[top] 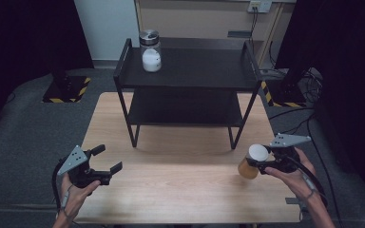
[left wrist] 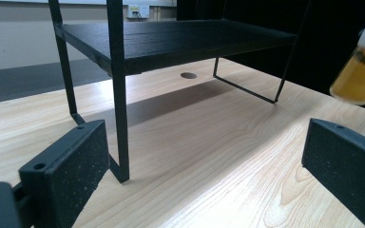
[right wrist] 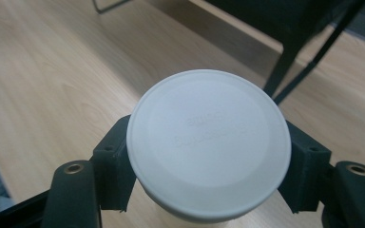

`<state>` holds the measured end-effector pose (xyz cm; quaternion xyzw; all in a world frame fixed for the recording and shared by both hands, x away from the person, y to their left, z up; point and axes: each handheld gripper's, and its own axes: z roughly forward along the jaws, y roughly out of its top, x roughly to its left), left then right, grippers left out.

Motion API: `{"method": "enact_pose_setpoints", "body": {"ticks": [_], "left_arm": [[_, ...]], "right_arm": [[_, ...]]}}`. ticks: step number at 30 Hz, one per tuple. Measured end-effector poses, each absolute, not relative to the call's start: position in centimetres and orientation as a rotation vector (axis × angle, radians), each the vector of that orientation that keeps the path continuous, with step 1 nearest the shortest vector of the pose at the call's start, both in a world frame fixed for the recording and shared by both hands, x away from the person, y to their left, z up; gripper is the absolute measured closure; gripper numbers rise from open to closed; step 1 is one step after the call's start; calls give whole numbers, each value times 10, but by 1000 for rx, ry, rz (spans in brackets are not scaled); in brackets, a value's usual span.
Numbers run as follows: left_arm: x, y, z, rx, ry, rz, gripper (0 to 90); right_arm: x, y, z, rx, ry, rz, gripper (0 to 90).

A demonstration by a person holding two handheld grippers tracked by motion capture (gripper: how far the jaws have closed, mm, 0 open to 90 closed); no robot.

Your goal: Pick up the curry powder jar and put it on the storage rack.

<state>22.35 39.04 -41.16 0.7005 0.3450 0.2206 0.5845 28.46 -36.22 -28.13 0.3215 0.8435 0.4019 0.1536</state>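
Already gripped: the right claw [top: 259,164] is closed on a white-lidded jar of amber liquid [top: 251,164], tilted, apparently lifted clear of the pale wooden counter [top: 180,190]. The left claw [top: 107,161] hangs wide open, holding nothing. Pickup looks done; placement remains, likely on the black metal two-tier shelf [top: 190,71] beside the steel-lidded glass jar of white powder [top: 150,51].

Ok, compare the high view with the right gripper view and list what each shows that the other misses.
High view alone: the glass jar of white stuff on the black shelf's top, and the left hand-held gripper, open. Right gripper view alone: faint raised lettering on the white lid. Both: the right hand-held gripper shut on the amber bottle, above the wooden table.
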Motion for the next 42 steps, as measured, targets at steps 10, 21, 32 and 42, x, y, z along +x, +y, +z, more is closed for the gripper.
{"method": "enact_pose_setpoints", "body": {"ticks": [10,21,32,42], "left_arm": [[225,391,-412,1633,804,510,7],[225,391,-412,1634,806,508,7],[225,393,-413,1629,810,511,7],[225,393,-413,1628,813,503,7]], "right_arm": [[302,-352,-216,720,2521,1209,341],[320,-332,-139,543,2573,1277,341],[346,-309,-76,498,2598,1309,341],[368,-291,-40,515,2593,1302,341]]}}
